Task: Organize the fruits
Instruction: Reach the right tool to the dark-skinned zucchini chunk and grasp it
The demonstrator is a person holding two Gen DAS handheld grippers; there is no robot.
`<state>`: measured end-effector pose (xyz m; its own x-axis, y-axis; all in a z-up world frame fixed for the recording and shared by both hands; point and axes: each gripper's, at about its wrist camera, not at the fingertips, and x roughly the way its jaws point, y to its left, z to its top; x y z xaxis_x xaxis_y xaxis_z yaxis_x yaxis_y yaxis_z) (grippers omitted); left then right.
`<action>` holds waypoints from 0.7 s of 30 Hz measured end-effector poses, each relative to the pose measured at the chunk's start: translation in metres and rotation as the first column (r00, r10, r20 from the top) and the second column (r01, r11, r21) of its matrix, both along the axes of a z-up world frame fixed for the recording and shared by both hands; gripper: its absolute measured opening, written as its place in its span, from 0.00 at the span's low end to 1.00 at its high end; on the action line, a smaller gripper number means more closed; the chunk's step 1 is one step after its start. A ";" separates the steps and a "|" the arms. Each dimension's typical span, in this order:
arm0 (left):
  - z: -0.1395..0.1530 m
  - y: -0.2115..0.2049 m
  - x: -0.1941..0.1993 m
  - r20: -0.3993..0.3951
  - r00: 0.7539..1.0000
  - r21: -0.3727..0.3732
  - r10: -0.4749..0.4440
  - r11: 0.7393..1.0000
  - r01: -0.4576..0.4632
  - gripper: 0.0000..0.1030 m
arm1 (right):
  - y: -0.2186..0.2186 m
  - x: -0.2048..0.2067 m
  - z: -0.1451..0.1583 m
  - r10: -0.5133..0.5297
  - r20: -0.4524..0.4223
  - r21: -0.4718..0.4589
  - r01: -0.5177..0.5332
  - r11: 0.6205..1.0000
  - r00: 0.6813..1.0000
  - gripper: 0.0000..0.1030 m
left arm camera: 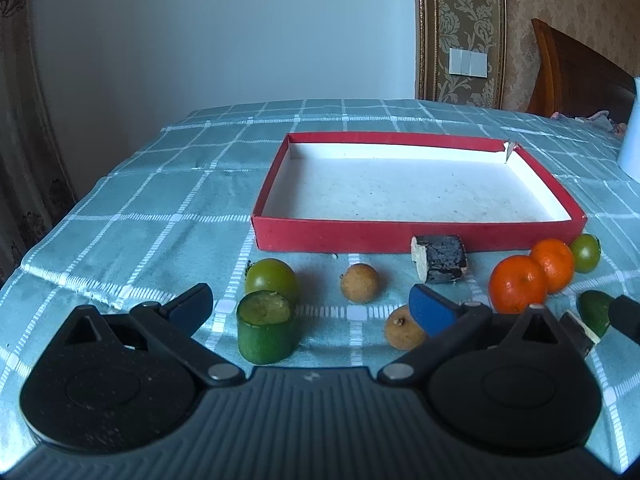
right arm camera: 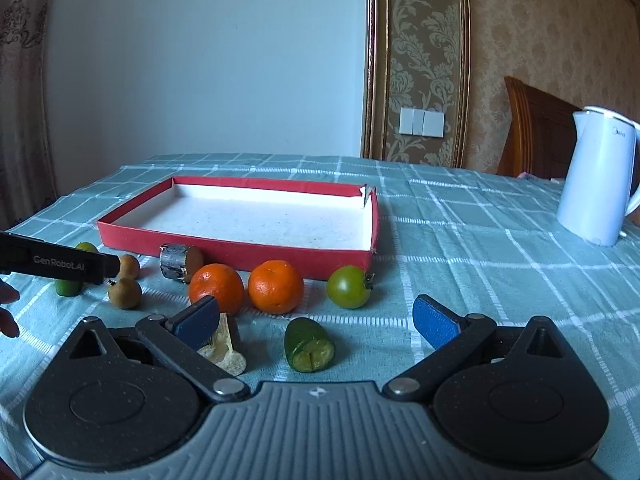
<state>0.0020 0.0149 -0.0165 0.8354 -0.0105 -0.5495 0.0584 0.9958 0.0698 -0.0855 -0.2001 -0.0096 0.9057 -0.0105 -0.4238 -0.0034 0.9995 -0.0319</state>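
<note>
My desk [right arm camera: 460, 240], under a teal checked cloth, carries everything here. The red tray [left arm camera: 416, 236] with its white floor lies flat at 12 o'clock from both cameras, nothing inside it, its far right corner torn. A white kettle [right arm camera: 596, 184] stands at 2 o'clock in my right view, well apart from the tray.

My left tongs [left arm camera: 312, 308] are spread wide over the near row of fruit, pinching nothing. My right tongs [right arm camera: 316, 320] are likewise spread and hold nothing.

All the fruit sits on the cloth in front of the tray's near wall. Two oranges [right arm camera: 246, 288] lie side by side, touching or nearly so, just before that wall. A green tomato [right arm camera: 348, 286] rests at 3 o'clock from them, near the tray's right corner; a second green tomato [left arm camera: 272, 280] sits at the left end of the row. Just in front of it, an upright cucumber stub [left arm camera: 265, 328] stands cut face up between my left fingers. Another cucumber piece [right arm camera: 309, 345] lies on its side between my right fingers. A dark-skinned chunk [left arm camera: 439, 258] with pale cut ends lies against the tray wall. Two small brown fruits [left arm camera: 359, 283] sit near it, one by my left tongs' right pad. A pale peeled scrap [right arm camera: 225, 350] lies by my right tongs' left finger.
</note>
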 end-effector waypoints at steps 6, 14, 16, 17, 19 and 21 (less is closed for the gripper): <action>0.000 0.001 0.001 -0.013 1.000 -0.014 -0.003 1.000 0.003 1.00 | 0.006 -0.001 -0.003 0.077 -0.031 0.012 -0.076 0.997 0.997 1.00; 0.002 0.012 0.003 -0.011 1.000 -0.029 0.025 0.999 -0.026 1.00 | 0.034 -0.003 -0.005 0.181 -0.028 -0.048 -0.182 0.982 0.983 0.85; 0.001 0.015 0.004 -0.018 0.999 -0.038 0.027 0.999 -0.028 1.00 | 0.038 -0.001 -0.008 0.194 -0.041 -0.052 -0.196 0.979 0.980 0.78; 0.001 0.017 0.004 -0.020 0.999 -0.042 0.029 0.999 -0.030 1.00 | 0.040 0.002 -0.009 0.201 -0.051 -0.053 -0.203 0.978 0.978 0.72; 0.000 0.018 0.004 -0.020 0.999 -0.046 0.029 0.999 -0.029 1.00 | 0.043 0.007 -0.013 0.208 -0.080 -0.050 -0.213 0.976 0.975 0.62; 0.000 0.019 0.004 -0.019 1.000 -0.049 0.024 0.998 -0.025 1.00 | 0.046 0.011 -0.018 0.220 -0.110 -0.036 -0.225 0.974 0.969 0.56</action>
<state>0.0058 0.0335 -0.0161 0.8258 -0.0171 -0.5637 0.0345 0.9992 0.0201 -0.0741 -0.1543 -0.0279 0.8381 0.1640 -0.5203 -0.2317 0.9705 -0.0673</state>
